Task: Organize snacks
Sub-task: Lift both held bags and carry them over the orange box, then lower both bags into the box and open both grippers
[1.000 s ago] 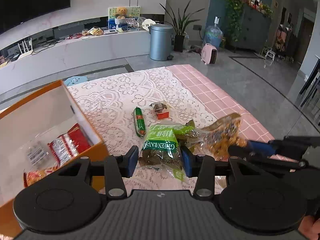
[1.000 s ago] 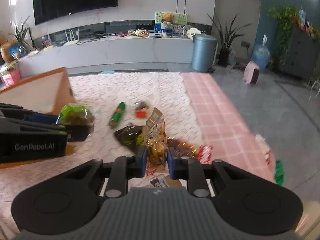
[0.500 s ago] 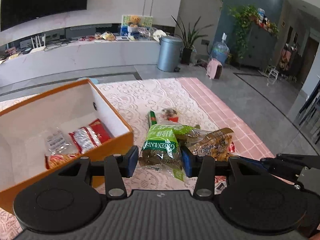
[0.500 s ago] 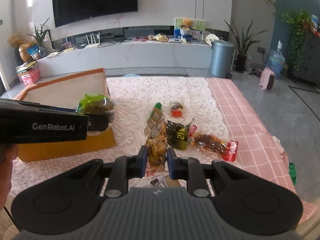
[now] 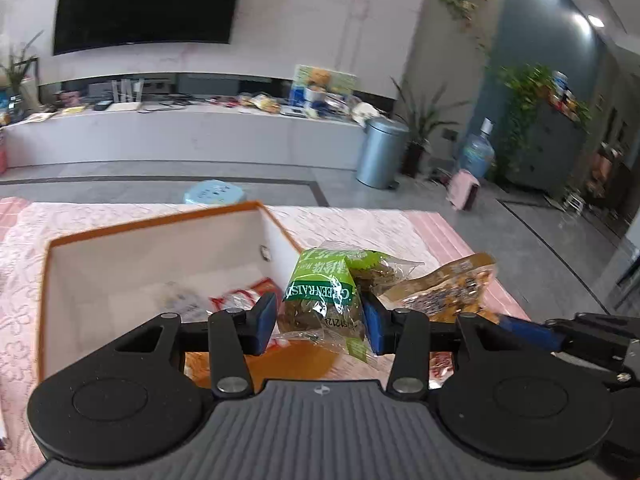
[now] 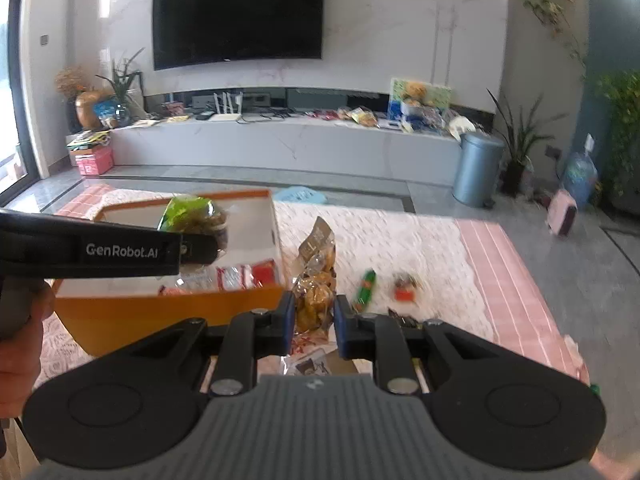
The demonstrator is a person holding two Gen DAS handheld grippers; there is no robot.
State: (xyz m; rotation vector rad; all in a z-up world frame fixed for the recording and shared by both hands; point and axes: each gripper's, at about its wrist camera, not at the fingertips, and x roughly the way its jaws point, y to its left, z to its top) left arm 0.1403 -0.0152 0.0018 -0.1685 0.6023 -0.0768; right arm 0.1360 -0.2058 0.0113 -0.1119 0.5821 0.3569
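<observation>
Your left claw (image 5: 320,320) pinches the green raisin bag (image 5: 322,296), which hangs at the right edge of the orange box (image 5: 144,228), mid-frame. Your right claw (image 6: 314,320) squeezes the yellow snack bag (image 6: 314,300), upright, just right of the box. The left is nearer. The snacks inside are blurry.

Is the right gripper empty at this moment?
No, the right gripper is shut on a clear packet of yellow-brown snacks, held up off the table beside the orange box.
</observation>
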